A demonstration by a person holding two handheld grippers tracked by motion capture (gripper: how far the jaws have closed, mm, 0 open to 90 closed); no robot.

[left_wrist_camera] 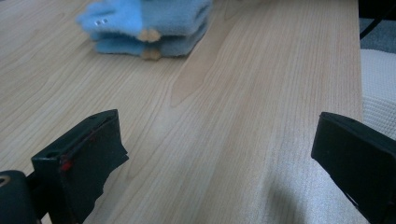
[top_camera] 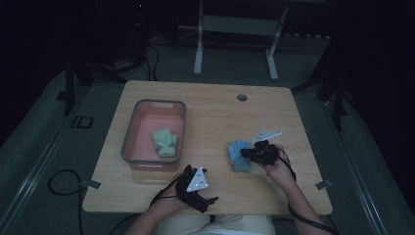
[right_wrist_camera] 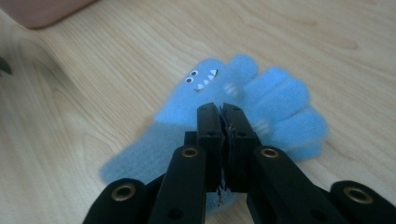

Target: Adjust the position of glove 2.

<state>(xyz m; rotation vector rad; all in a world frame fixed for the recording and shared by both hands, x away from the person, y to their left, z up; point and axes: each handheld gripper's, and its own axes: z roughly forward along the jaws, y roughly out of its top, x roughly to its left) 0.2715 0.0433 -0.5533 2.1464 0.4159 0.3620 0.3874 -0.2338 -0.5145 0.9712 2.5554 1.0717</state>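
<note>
We see the right gripper [right_wrist_camera: 223, 109] with its jaws pressed together, empty, tips just above the blue gloves [right_wrist_camera: 243, 107], which lie stacked on the wooden table [top_camera: 215, 117] right of centre. Bare wood surrounds the pair on all sides, and the pink bin [top_camera: 131, 139] with green gloves [top_camera: 164, 142] sits well apart to the left. The right gripper view alone shows a small monster face on one finger. The left gripper [top_camera: 195, 188] rests spread wide by the near edge, pointing towards the pair.
</note>
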